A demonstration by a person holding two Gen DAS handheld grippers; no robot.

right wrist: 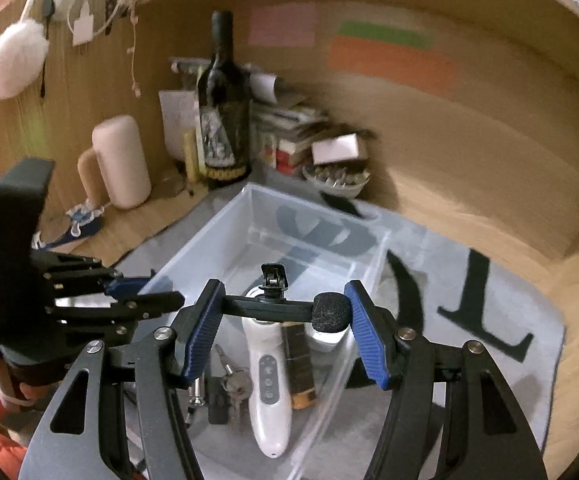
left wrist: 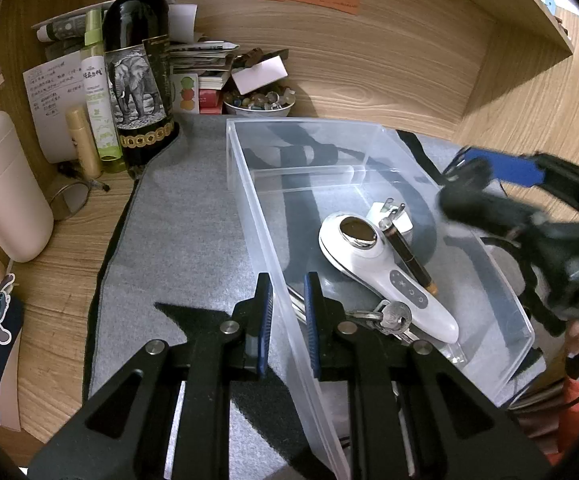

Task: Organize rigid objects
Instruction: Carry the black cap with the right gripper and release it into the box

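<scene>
A clear plastic box (left wrist: 249, 200) (right wrist: 193, 264) stands on a grey mat (left wrist: 177, 240). In it lie a white handheld device (left wrist: 373, 264) (right wrist: 267, 380), a dark pen-like tube (left wrist: 407, 254) (right wrist: 299, 364), a white plug (left wrist: 393, 212) (right wrist: 327, 340) and a bunch of keys (left wrist: 393, 316) (right wrist: 235, 384). My left gripper (left wrist: 288, 308) (right wrist: 145, 296) is shut on the box's left wall near the front corner. Above the box's right side, my right gripper (right wrist: 285, 320) (left wrist: 477, 184) is shut on a black clip microphone (right wrist: 329, 312) with a foam tip, held crosswise between the pads.
A dark wine bottle (left wrist: 137, 60), a green spray bottle (left wrist: 97, 100) and a pale pink container (left wrist: 1, 188) stand at the back left. A bowl of stones (left wrist: 259, 104) and a paper pile sit behind the box. Wooden walls enclose the desk.
</scene>
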